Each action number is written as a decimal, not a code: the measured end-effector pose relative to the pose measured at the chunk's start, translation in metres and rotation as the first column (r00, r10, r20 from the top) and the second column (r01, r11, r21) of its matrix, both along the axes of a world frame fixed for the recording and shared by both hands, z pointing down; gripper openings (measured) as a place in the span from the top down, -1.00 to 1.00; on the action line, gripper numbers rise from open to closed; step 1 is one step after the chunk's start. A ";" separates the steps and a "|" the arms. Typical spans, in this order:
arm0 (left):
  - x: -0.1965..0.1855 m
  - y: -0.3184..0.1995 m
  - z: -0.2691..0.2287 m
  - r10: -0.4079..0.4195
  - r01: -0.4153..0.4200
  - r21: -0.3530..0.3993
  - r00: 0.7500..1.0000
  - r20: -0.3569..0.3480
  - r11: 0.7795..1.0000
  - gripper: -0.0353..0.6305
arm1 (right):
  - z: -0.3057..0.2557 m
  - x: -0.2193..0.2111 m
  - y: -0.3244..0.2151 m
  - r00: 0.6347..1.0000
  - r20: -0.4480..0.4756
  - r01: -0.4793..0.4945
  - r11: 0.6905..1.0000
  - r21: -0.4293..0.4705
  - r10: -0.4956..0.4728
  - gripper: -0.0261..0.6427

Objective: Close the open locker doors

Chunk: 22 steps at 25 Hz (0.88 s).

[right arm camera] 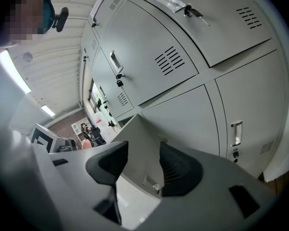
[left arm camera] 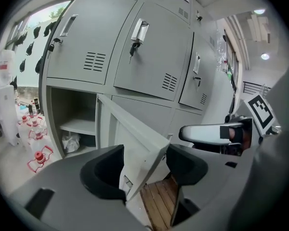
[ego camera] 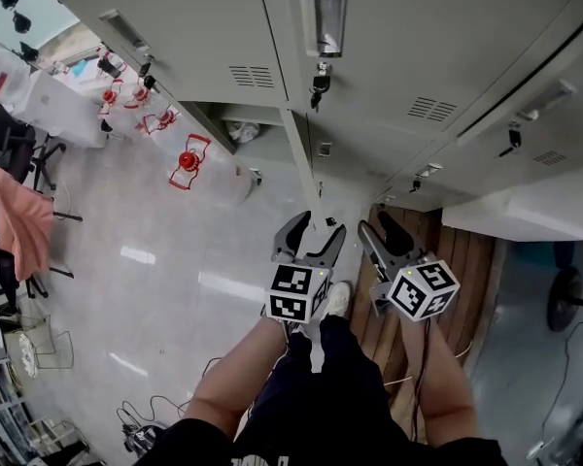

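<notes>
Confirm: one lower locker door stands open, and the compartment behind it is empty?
Not empty: the left gripper view shows a crumpled white bag on the floor of the open compartment, under its shelf. The lower door does stand open.

Pale glossy floor (ego camera: 165,260) with a slatted wooden platform (ego camera: 471,270) — a pink cloth (ego camera: 24,226) hangs at the left edge.

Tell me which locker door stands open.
The lower-row door, swung out from the compartment that holds a shelf and a white bag. The other doors in view all sit shut and flush.
</notes>
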State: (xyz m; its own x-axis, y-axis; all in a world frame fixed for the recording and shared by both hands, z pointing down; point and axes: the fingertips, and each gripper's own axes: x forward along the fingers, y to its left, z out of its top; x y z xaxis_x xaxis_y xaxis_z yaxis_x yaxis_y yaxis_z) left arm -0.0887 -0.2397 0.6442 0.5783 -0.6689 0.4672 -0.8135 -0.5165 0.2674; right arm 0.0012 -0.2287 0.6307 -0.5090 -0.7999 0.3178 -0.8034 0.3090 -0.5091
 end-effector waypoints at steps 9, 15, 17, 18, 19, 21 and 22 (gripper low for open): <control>-0.023 0.003 0.005 -0.087 0.087 -0.003 0.996 0.026 0.996 0.33 | -0.001 -0.030 -0.023 0.990 0.023 0.138 0.990 0.004 -0.138 0.34; -0.058 0.005 0.008 -0.197 0.198 -0.001 0.979 0.053 0.980 0.46 | 0.000 -0.067 -0.032 0.968 0.028 0.249 0.968 0.009 -0.249 0.35; -0.068 0.005 0.007 -0.224 0.225 -0.002 0.973 0.061 0.974 0.47 | -0.001 -0.082 -0.033 0.958 0.027 0.285 0.959 0.012 -0.285 0.35; -0.074 0.004 0.007 -0.241 0.242 -0.003 0.968 0.066 0.970 0.48 | -0.002 -0.089 -0.033 0.953 0.027 0.302 0.953 0.014 -0.302 0.35; -0.080 0.004 0.007 -0.258 0.259 -0.005 0.964 0.068 0.966 0.48 | -0.002 -0.095 -0.033 0.947 0.026 0.319 0.948 0.014 -0.319 0.35; -0.090 0.004 0.006 -0.290 0.291 -0.008 0.954 0.071 0.957 0.49 | -0.003 -0.107 -0.032 0.936 0.021 0.351 0.936 0.016 -0.351 0.35; -0.096 0.004 0.007 -0.302 0.304 -0.007 0.950 0.076 0.953 0.50 | -0.003 -0.112 -0.032 0.931 0.018 0.365 0.931 0.017 -0.366 0.35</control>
State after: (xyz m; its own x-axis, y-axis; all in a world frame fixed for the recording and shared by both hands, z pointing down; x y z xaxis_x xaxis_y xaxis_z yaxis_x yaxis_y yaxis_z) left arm -0.1844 -0.2359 0.6507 0.3134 -0.7984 0.5141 -0.9486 -0.2382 0.2085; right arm -0.1111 -0.2606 0.6279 -0.7733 -0.5612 0.2951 -0.6230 0.5859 -0.5183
